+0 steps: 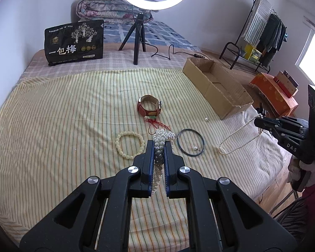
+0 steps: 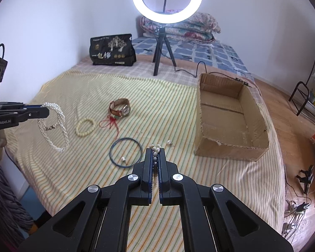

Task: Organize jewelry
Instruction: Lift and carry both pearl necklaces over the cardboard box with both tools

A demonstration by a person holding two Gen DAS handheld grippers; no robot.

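Observation:
My left gripper (image 1: 159, 142) is shut on a bunched multi-strand pearl necklace (image 1: 163, 135), which hangs in loops (image 2: 62, 142) above the striped sheet. My right gripper (image 2: 155, 150) is shut on a thin pearl strand (image 2: 154, 147); its long loop (image 1: 231, 137) droops to the sheet. On the sheet lie a red-strapped watch (image 1: 149, 106), a red cord with a green pendant (image 1: 155, 124), a cream bead bracelet (image 1: 117, 145), a dark bangle (image 1: 203, 142) and loose pearl studs (image 2: 168, 142). An open cardboard box (image 2: 226, 150) stands to the right.
A ring light on a tripod (image 1: 138, 40), a black snack bag (image 1: 73, 42) and a folded quilt (image 1: 107, 10) stand behind the sheet. To the right are the bed's edge, an orange box (image 1: 277, 92), a clothes rack (image 1: 268, 35) and floor cables (image 2: 300, 205).

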